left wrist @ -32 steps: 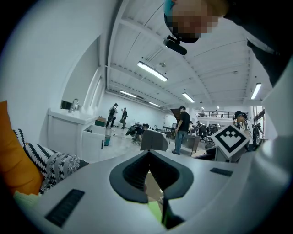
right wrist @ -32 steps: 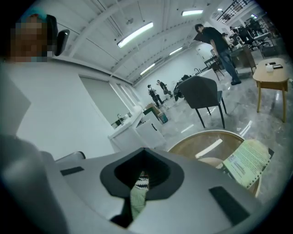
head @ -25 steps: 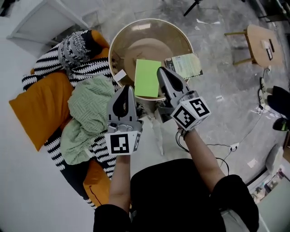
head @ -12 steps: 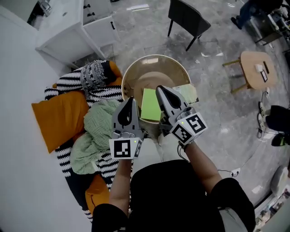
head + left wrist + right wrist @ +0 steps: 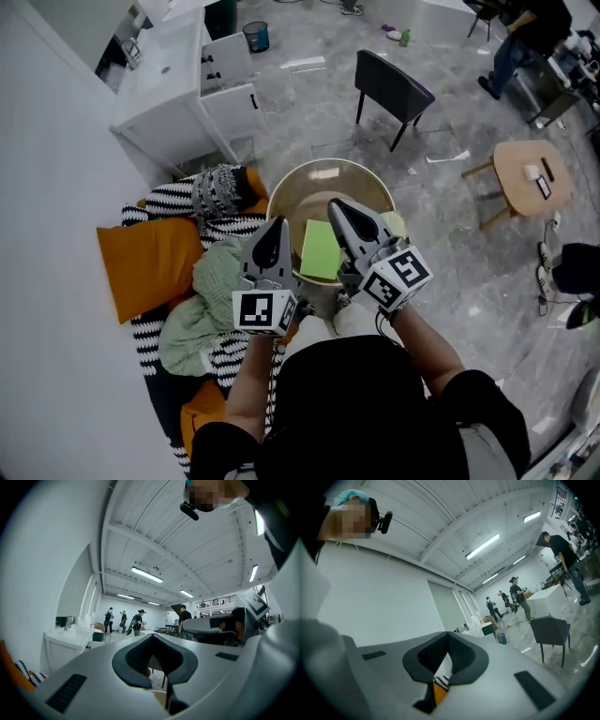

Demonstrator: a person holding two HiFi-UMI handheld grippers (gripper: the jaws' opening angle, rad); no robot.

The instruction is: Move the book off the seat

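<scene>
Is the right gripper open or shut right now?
Shut. In its own view, the right gripper has its jaws meeting at the tips, with nothing held between them.

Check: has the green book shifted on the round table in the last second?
No. The green book lies at the same near edge of the round table; only the view pulled back.

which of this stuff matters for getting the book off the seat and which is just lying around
For the job: green book, round seat, left gripper, right gripper, both shut.

Lying about: orange cushion, green knit blanket, black chair, small wooden table.
</scene>
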